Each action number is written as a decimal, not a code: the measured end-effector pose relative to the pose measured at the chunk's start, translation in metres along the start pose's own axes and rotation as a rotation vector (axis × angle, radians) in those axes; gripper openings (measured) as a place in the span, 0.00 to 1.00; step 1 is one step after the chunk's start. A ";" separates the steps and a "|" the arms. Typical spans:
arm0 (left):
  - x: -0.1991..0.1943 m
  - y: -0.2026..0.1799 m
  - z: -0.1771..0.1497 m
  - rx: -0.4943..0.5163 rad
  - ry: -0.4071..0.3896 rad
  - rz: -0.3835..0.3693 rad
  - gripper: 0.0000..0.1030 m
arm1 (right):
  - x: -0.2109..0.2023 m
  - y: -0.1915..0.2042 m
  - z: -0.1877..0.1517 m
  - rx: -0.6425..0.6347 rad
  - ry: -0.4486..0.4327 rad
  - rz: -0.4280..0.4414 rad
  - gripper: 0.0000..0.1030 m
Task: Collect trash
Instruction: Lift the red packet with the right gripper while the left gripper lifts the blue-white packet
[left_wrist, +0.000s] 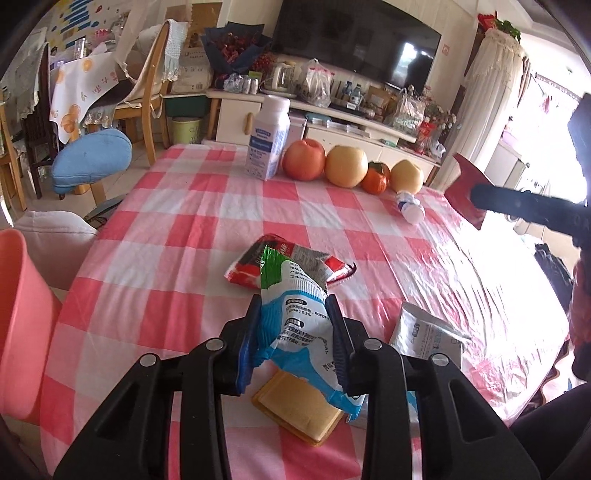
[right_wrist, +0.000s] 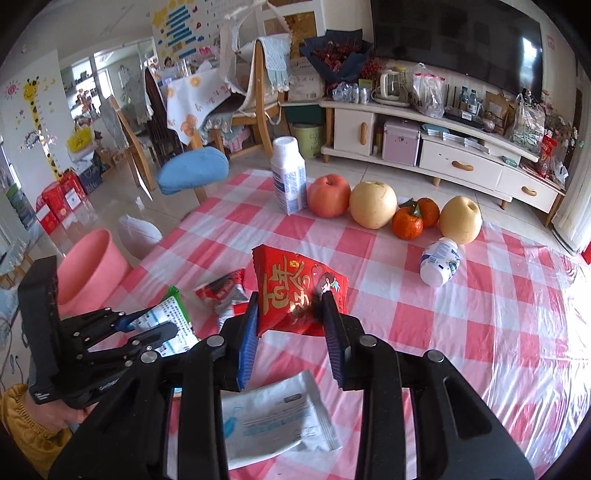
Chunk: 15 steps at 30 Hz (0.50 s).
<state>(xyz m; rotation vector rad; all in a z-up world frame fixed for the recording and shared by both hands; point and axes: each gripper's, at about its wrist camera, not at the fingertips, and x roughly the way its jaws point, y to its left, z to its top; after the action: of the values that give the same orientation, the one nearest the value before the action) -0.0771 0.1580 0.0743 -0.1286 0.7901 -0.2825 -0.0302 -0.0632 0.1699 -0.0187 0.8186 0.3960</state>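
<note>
Open checked cloth spans the middle of the counter (right_wrist: 461, 325). A milk carton (right_wrist: 289, 181) and a row of fruit (right_wrist: 373, 209) block the far edge; a toppled small bottle (right_wrist: 439, 266) lies just before them. Wrappers (right_wrist: 221, 291) clutter the near side.

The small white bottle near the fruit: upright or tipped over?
Tipped over. The small white bottle lies on its side on the checked tablecloth.

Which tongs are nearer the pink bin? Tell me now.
Left. The left tongs, holding a blue-and-white wrapper, sit right beside the pink bin; the right tongs, gripping a red packet, are farther over the table.
</note>
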 end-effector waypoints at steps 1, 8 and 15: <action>-0.003 0.002 0.000 -0.007 -0.007 -0.002 0.35 | -0.002 0.001 -0.001 0.005 -0.005 0.004 0.33; -0.019 0.016 0.003 -0.039 -0.042 0.001 0.34 | -0.010 0.019 -0.007 0.006 -0.017 0.023 0.33; -0.036 0.035 0.007 -0.080 -0.083 0.027 0.32 | -0.012 0.041 -0.012 -0.011 -0.023 0.036 0.33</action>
<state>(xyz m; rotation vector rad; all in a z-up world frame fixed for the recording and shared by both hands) -0.0891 0.2025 0.0958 -0.2031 0.7208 -0.2190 -0.0601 -0.0314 0.1761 -0.0094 0.7951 0.4339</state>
